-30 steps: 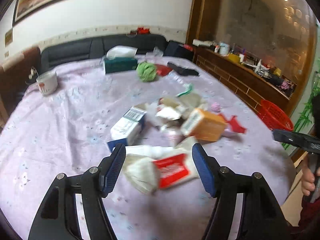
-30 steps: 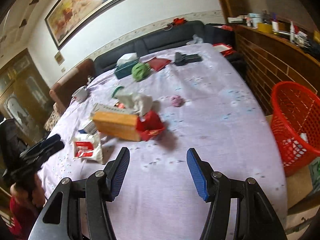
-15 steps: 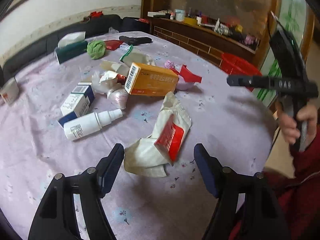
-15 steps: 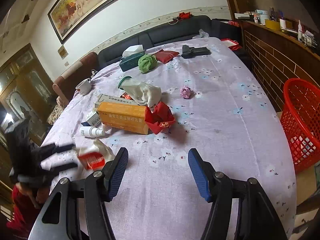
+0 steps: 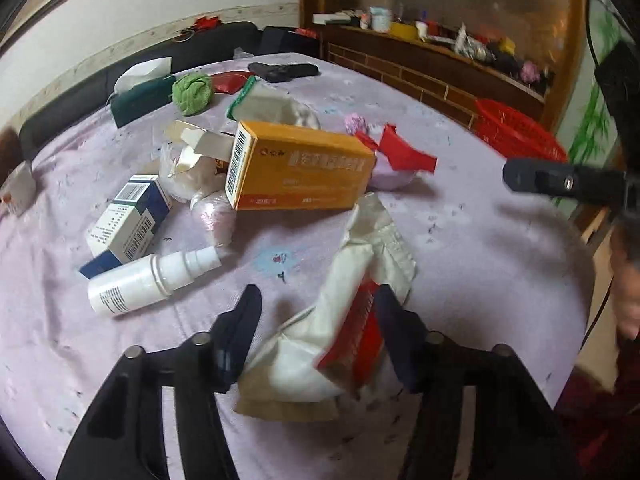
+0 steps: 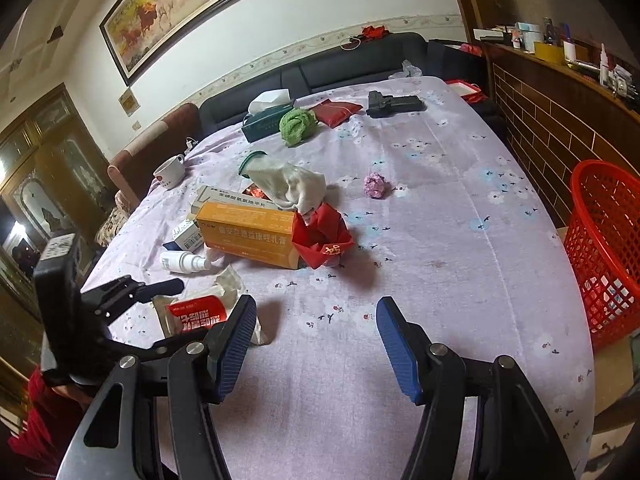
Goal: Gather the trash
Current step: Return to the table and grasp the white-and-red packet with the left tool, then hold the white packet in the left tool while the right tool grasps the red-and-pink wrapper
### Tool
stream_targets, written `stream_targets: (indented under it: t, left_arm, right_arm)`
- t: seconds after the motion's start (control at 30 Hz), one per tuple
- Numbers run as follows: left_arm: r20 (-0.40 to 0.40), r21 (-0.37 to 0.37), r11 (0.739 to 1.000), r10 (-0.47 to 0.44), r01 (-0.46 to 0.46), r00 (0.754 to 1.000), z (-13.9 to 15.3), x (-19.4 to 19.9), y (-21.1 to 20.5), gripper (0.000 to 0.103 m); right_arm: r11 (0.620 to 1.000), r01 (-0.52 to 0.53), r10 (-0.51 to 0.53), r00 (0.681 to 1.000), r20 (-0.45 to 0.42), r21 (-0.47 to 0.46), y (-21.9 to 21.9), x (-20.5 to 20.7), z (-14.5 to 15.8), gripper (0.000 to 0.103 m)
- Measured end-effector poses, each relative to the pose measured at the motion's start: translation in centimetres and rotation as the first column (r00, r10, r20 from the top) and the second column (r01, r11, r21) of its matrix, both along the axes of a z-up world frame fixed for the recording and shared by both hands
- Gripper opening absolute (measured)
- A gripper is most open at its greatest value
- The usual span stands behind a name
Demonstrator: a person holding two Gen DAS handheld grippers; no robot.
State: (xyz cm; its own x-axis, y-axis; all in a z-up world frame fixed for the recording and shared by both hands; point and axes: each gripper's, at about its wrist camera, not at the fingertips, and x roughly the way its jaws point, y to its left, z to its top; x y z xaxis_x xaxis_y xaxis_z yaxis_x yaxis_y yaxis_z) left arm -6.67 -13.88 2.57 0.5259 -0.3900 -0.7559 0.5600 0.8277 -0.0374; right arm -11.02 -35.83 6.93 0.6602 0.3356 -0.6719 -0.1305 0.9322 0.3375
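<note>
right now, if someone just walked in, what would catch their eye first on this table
Likely the orange carton lying mid-table in a heap of litter, a red paper scrap against its end. Nearer the edge, the left gripper, jaws just closing, straddles a crumpled white-and-red packet. A red basket stands beside the table.

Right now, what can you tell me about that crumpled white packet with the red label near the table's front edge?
The white packet is a crumpled, torn-open pouch of soft papery or plastic wrapping with a red printed label. It lies flat on the lilac flowered tablecloth, apart from the orange box. The left gripper straddles it, its fingers having just been closing; whether they press it yet is unclear.
</note>
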Motion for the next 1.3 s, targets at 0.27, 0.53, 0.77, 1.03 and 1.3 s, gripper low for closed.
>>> stream_targets:
  t: [0.27,0.53,0.77,1.03,1.3]
  left_arm:
    - [0.015,-0.097,0.993,0.077,-0.075,0.997,-0.1,-1.4,1.1,0.021]
    - [0.041,-0.230,0.964,0.145,-0.132,0.989,0.6,-2.7,4.0,0.021]
    - [0.079,-0.282,0.945,0.196,-0.166,0.977,1.2,-3.0,4.9,0.021]
    - [0.098,-0.274,0.949,0.186,-0.154,0.978,1.2,-3.4,4.7,0.021]
    - [0.156,-0.271,0.952,0.188,-0.141,0.970,1.5,-4.3,4.4,0.021]
  right_arm:
    - [1.000,0.006,-0.005,1.000,0.017,-0.016,0.7,0.7,0.4,0.067]
    - [0.998,0.041,-0.041,0.999,0.011,-0.055,0.6,1.4,0.3,0.067]
    - [0.989,0.032,-0.031,0.999,0.012,-0.143,1.7,2.8,0.2,0.067]
    - [0.949,-0.035,0.045,0.999,0.024,-0.315,5.7,6.6,-0.8,0.051]
    - [0.944,0.019,0.005,0.997,0.073,-0.330,6.1,5.6,-1.2,0.008]
